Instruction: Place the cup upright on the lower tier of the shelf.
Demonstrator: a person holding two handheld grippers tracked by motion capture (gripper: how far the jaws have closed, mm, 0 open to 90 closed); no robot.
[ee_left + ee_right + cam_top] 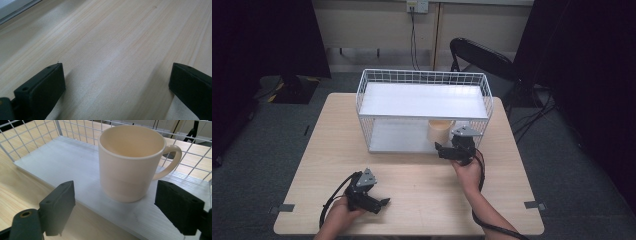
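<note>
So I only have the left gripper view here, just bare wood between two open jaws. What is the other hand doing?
Observer: The right gripper sits at the front of a white wire rack, facing a cream mug.
Operator: Is the mug gripped?
Observer: No. The jaws stand wide, apart from it; the mug stands upright on the rack's lower shelf.
Operator: Which way is its handle?
Observer: In the right gripper view, the handle points right.
</note>
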